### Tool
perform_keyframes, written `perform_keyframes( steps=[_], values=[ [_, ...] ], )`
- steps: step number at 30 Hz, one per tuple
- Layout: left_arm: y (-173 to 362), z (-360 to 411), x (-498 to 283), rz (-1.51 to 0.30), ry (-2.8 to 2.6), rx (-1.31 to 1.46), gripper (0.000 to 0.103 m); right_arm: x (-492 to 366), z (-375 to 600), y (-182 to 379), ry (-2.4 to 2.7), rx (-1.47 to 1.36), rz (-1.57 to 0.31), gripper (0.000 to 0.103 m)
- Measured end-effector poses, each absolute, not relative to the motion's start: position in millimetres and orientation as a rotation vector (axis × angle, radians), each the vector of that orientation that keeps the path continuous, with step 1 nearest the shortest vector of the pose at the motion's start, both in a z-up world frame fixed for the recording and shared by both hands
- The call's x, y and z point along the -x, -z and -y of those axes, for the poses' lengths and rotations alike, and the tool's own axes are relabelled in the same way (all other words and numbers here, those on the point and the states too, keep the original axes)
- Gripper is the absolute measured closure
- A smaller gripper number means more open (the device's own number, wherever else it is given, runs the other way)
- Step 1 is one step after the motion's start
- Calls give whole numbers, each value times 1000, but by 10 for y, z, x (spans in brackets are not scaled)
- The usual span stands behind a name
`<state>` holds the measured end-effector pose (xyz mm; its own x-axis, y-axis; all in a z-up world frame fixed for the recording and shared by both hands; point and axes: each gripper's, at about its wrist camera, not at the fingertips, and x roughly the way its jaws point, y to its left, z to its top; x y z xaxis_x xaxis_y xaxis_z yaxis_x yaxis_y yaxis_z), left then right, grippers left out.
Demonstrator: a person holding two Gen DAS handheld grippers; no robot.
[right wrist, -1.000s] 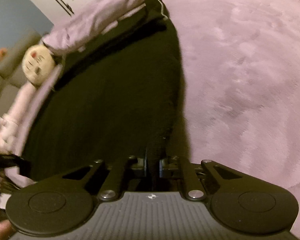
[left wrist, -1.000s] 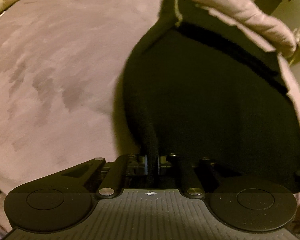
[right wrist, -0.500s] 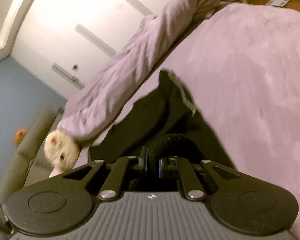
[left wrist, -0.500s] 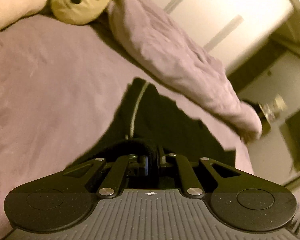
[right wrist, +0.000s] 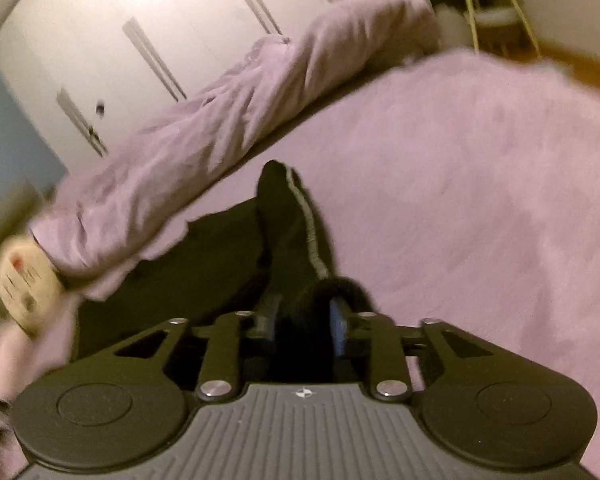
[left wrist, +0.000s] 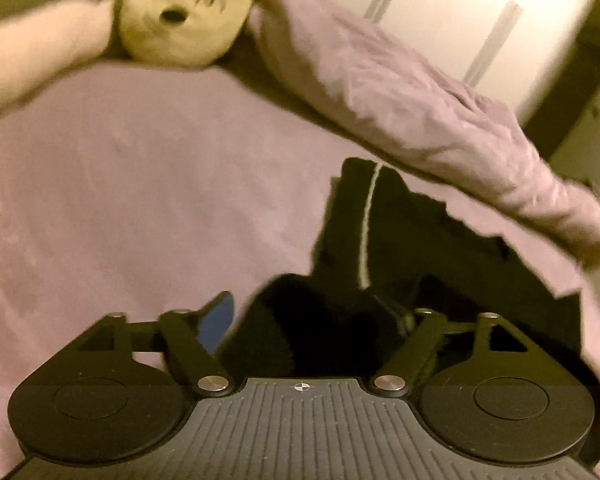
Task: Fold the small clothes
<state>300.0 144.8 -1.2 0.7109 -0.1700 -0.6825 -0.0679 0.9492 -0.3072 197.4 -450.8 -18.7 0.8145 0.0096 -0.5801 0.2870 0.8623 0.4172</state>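
A black garment with a thin white side stripe (left wrist: 400, 240) lies on the purple bed cover (left wrist: 140, 200), stretching away toward the rolled duvet. My left gripper (left wrist: 312, 316) is open wide, its blue-padded left finger (left wrist: 216, 320) apart from the cloth, with a bunched black fold lying between the jaws. In the right wrist view the same garment (right wrist: 292, 224) runs forward from my right gripper (right wrist: 304, 316), whose jaws stand partly apart with a black fold between them; whether the pads press it I cannot tell.
A rolled purple duvet (left wrist: 420, 100) lies across the far side of the bed, also in the right wrist view (right wrist: 220, 128). A cream plush toy (left wrist: 180, 12) lies at its end. White wardrobe doors (right wrist: 120, 40) stand behind.
My left gripper has opened wide and let go of the black cloth. The right jaws have parted somewhat. Both grippers lowered toward the bed, laying the garment's near end over itself.
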Motion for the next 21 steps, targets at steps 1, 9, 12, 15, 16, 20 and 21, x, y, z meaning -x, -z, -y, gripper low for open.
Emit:
perform_keyframes(
  steps=[1,9,12,15,16,20,21],
  values=[
    [8,-1461,-2969,-771,59,282,20,-1923,4471,137,189,-409,-591,53],
    [194,-1400,-2840,-821,215,48,12,-1888,4099,139,11,107,-653,37],
    [304,-1269,-2945,-823,269,29,8,-2010,3993,192,8,219,-669,33],
    [357,-1169,-3099,-819,273,15,7,-2165,4040,198,10,205,-675,30],
    [365,-1145,-3158,-819,277,14,7,-2219,4059,195,7,197,-681,29],
    [352,-1016,-3323,-782,302,-35,7,-2403,4070,237,-19,181,-700,26],
    [340,-995,-3361,-774,310,-42,9,-2465,4096,258,-33,156,-709,26]
  ],
)
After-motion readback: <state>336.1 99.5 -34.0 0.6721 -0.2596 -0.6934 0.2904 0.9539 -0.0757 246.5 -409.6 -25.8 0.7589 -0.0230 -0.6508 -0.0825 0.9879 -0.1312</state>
